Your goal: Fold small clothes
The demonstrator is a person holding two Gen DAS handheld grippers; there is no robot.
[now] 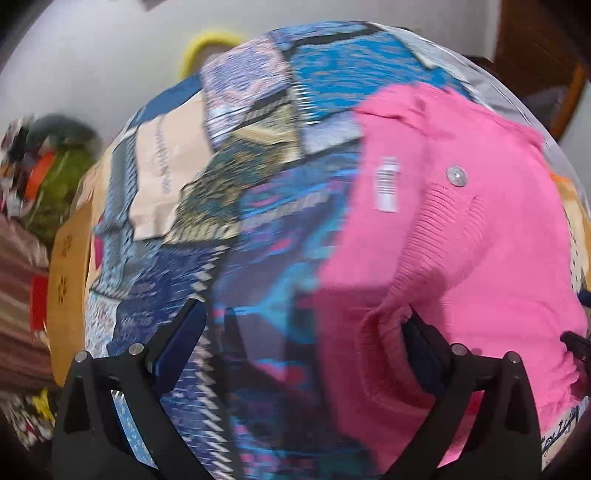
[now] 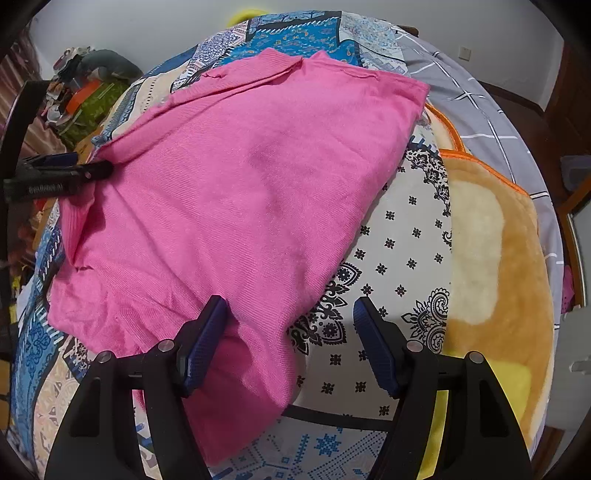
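Our right gripper (image 2: pixel 290 341) hovers, jaws apart, over one pink knit (image 2: pixel 236 206) lying on the patchwork bed (image 2: pixel 295 33). It looks soft and limp; we would pinch its ribbed hem. Farther left, our left gripper (image 2: pixel 105 168), jaws wide, straddles that edge.

pink garment (image 2: pixel 236 206): one
grippers: two — left gripper (image 1: pixel 306 332), right gripper (image 2: pixel 290 325)
patchwork bedspread (image 1: pixel 258 155): one
fleece blanket (image 2: pixel 495 258): one — orange-edged
button (image 1: pixel 457 176): one
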